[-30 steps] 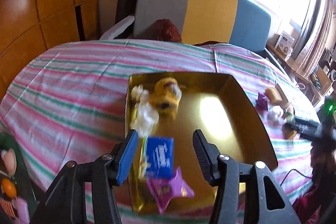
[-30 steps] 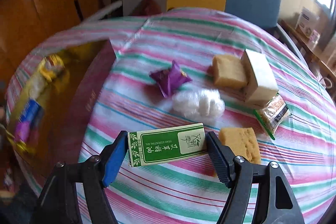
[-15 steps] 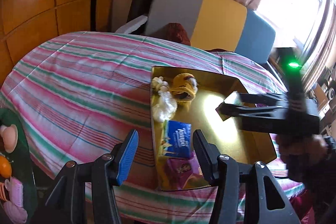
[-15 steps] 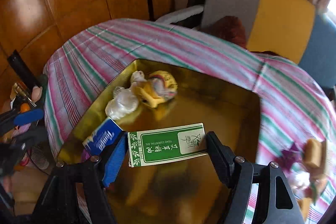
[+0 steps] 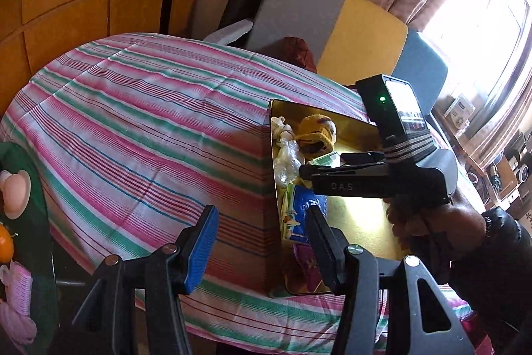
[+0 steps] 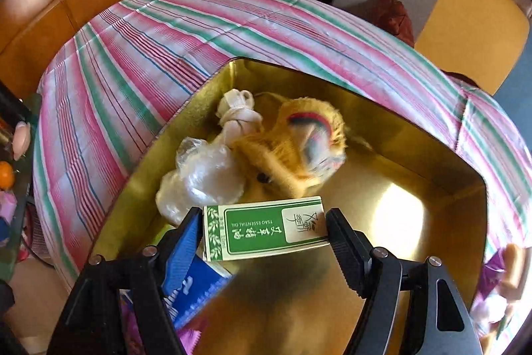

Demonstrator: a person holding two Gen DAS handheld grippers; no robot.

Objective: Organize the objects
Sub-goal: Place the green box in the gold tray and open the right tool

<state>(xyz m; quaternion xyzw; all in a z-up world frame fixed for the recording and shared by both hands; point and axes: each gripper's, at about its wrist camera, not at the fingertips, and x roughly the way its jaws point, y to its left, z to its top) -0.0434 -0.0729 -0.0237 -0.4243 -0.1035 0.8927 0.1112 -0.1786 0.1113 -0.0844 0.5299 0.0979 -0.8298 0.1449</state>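
Beneath both pairs of tongs, a round worktop under a pink, green and white striped cloth (image 5: pixel 139 128). Ahead of the right tongs (image 6: pixel 264 230) and just right of the left tongs (image 5: pixel 259 242), a shallow gold-lined rectangular box (image 6: pixel 415 208), open on top. Inside it, beyond the right tongs: a fuzzy yellow plush toy (image 6: pixel 299 148), a knotted white cloth bundle (image 6: pixel 237 118), a crumpled clear plastic bag (image 6: pixel 202 182); below the right tongs' left finger, a blue snack packet (image 6: pixel 196 291). Clamped endwise between the right tongs, a green and white cardboard carton of essential oil (image 6: pixel 266 232), held level above the box floor, seemingly not touching it. Probably light and stiff, with thin walls likely to dent; best held by the short ends, as here, with gentle pressure. Left tongs apart, holding nothing, hanging over the cloth beside the box's near wall.
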